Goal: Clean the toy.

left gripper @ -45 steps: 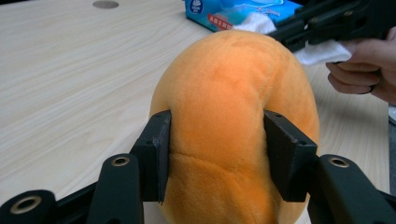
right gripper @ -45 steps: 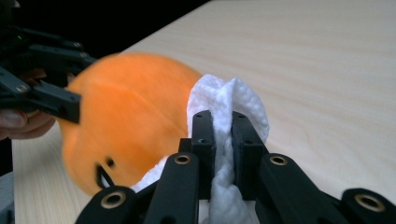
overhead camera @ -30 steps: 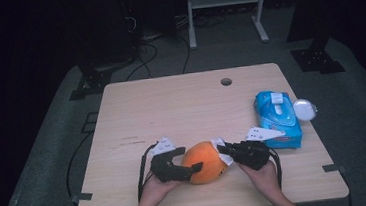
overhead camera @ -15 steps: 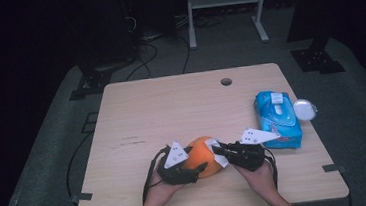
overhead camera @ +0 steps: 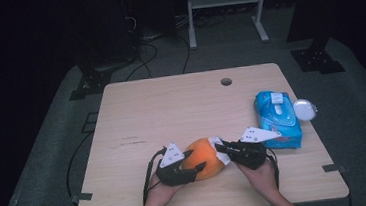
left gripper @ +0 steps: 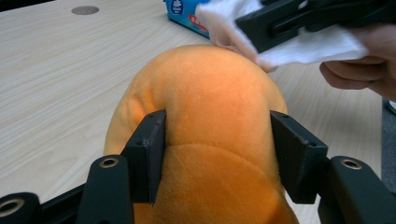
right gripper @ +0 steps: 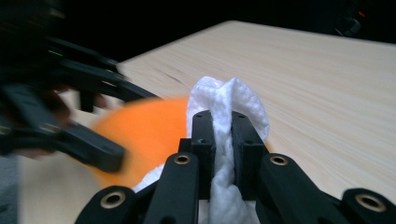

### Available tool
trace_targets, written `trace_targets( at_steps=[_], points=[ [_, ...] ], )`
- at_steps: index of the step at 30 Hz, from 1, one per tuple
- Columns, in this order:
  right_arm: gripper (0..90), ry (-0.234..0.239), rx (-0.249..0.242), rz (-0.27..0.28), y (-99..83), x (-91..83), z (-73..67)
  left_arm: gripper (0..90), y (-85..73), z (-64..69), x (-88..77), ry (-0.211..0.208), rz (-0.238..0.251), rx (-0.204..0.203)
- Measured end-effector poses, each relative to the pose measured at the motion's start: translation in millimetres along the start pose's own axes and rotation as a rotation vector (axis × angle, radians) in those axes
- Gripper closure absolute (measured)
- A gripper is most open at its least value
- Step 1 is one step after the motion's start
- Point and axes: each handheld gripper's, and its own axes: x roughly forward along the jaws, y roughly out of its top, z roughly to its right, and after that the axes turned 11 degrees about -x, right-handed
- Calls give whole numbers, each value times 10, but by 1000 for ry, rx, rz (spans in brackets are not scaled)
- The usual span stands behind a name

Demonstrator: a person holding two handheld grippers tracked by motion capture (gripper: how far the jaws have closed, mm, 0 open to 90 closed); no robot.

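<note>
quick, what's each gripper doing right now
Left gripper: jaws have just been closing, now pressing both sides of the orange plush toy.
Right gripper: shut on a white wipe.

I identify this as a lab or recording studio: a bare wooden table (overhead camera: 171,109) on grey floor mat (overhead camera: 50,159), black-curtained surroundings, trailing floor cables (overhead camera: 152,55), and a metal equipment stand (overhead camera: 223,9).

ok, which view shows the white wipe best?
Right gripper view: the white wipe sits sharp and close, pinched in the right tool. Left gripper view catches it farther off; high view shows a small white patch.
</note>
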Motion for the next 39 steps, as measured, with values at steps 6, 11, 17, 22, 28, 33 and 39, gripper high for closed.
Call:
trace_targets(
  at_steps=[6,11,17,22,28,33,39],
  points=[
    [810,64,-78,6,90,80,-192,327,-7,30,-15,-10,16,6],
    [810,67,-73,-2,59,82,-176,189,39,-83,-41,3,46,-101],
    [811,15,-51,-23,-4,49,-47,315,0,-133,-46,9,14,-115],
    [811,-34,8,-63,-147,5,121,324,-21,-175,-59,3,5,-124],
    [811,21,4,9,-3,-19,3,328,-9,-250,-37,-3,14,-171],
    [810,5,38,-32,-140,30,105,335,-30,-297,-67,-10,14,-180],
    [809,-36,74,-83,-242,9,229,332,-44,-307,-85,-25,12,-169]
  ],
)
